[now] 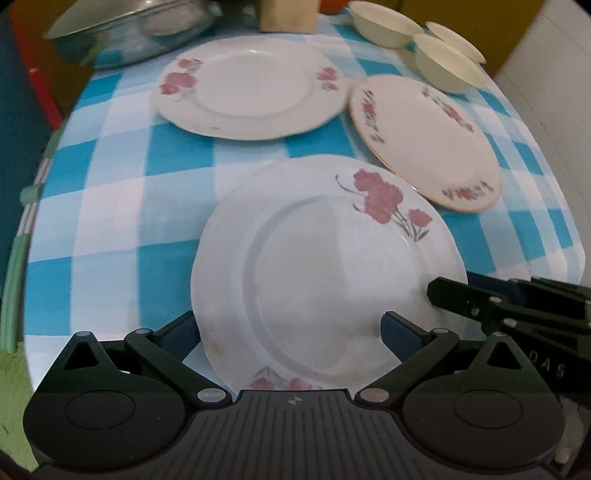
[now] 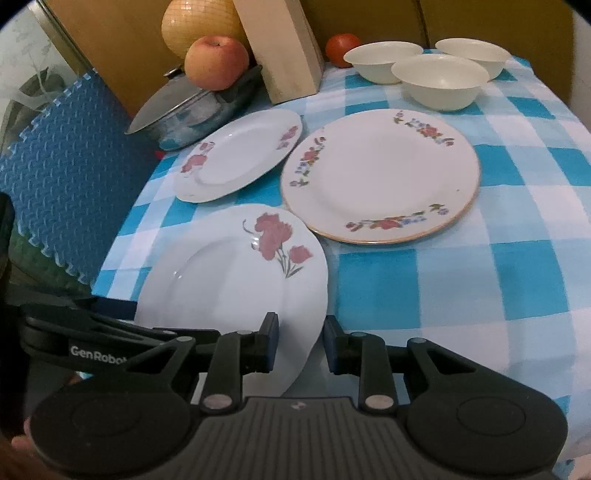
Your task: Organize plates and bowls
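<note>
Left wrist view: your left gripper (image 1: 291,328) and right gripper (image 2: 301,341), fingers spread, both straddle the red-flowered plate (image 1: 325,273) rim

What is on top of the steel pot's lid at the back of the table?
An apple rests on the pot lid, with a netted yellow fruit behind it. The pot's inside is covered by the lid, so its contents cannot be seen.
</note>
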The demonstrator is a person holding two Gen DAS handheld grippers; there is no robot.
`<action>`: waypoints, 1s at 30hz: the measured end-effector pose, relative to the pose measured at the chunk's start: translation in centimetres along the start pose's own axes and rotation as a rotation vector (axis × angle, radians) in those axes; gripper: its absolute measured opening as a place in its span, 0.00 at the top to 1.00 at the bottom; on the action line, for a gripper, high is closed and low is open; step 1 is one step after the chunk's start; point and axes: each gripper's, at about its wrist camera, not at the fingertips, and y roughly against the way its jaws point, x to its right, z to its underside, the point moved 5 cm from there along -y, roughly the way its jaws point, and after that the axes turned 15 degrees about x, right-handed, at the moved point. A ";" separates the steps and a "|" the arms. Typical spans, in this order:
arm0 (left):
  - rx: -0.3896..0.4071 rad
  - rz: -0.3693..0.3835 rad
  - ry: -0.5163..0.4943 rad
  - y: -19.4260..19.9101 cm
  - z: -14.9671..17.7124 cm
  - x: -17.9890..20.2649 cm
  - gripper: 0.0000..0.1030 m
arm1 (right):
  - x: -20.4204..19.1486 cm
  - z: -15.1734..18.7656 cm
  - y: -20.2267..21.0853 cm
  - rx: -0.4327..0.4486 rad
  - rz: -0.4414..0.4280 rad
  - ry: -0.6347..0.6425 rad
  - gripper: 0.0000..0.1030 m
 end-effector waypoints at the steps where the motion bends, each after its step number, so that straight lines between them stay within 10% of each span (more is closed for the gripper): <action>1: 0.001 -0.004 -0.016 -0.1 0.0 0.3 0.00 | 0.1 0.0 0.1 0.002 0.005 0.003 0.75; 30: 0.009 0.018 -0.002 -0.7 -1.0 2.3 0.01 | 1.9 -0.9 -0.1 -0.006 0.033 0.003 0.72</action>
